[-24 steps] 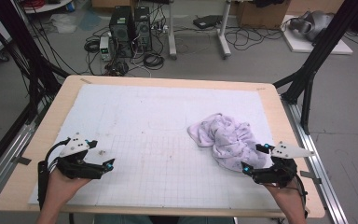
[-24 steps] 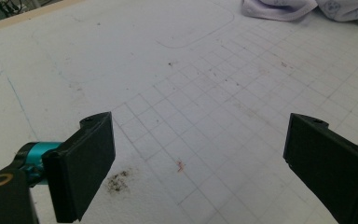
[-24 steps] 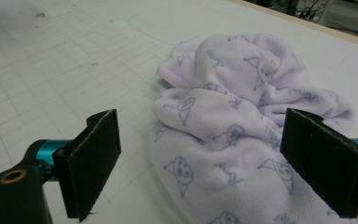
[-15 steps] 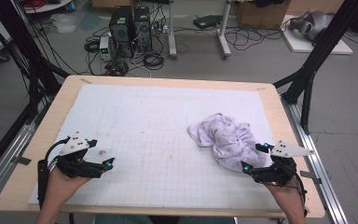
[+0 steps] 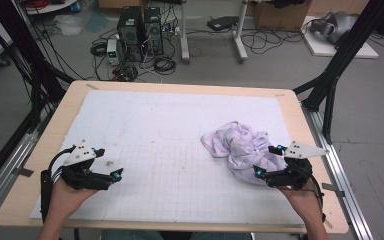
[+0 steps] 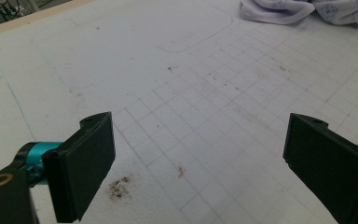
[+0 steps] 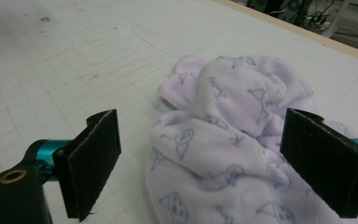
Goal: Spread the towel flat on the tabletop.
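while wide open, right hand-held gripper (image 5: 264, 161) faces crumpled towel (image 5: 240, 147).

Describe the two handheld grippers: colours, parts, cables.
Both match. The left gripper and the right gripper have black bodies, teal fittings near the jaws and a pale grey three-cornered plate with dark dots on top. The jaws are flat, black, rectangular pads. A black cable trails from each. The forearms are bare, with no sleeves.

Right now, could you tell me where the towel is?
In the high view the towel lies crumpled on the mat's right side, just ahead of the right tongs.
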A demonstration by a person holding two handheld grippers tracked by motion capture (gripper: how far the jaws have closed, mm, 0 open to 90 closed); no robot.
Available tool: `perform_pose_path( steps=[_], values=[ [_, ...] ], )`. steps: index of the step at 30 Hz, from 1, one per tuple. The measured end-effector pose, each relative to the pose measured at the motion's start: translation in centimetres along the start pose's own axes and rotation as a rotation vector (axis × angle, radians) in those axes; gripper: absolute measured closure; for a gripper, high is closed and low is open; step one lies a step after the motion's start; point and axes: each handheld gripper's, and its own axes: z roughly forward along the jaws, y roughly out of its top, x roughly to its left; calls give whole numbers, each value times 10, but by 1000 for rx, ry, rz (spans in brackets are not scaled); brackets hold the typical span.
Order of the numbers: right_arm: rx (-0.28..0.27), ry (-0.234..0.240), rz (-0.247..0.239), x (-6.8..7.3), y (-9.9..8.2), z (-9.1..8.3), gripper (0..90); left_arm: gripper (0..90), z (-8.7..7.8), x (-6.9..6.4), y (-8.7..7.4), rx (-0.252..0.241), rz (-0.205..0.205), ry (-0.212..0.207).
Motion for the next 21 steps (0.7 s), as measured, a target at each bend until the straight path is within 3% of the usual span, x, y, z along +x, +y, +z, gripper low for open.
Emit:
perform_pose_path(
  steps=[11,21],
  values=[
    [51,21,-18,-11,20,33,114,94,-1,3,0,-3,-5,-2],
    [184,9,5,-28,13,67,141,94,3,3,-1,0,-10,-17]
  ],
)
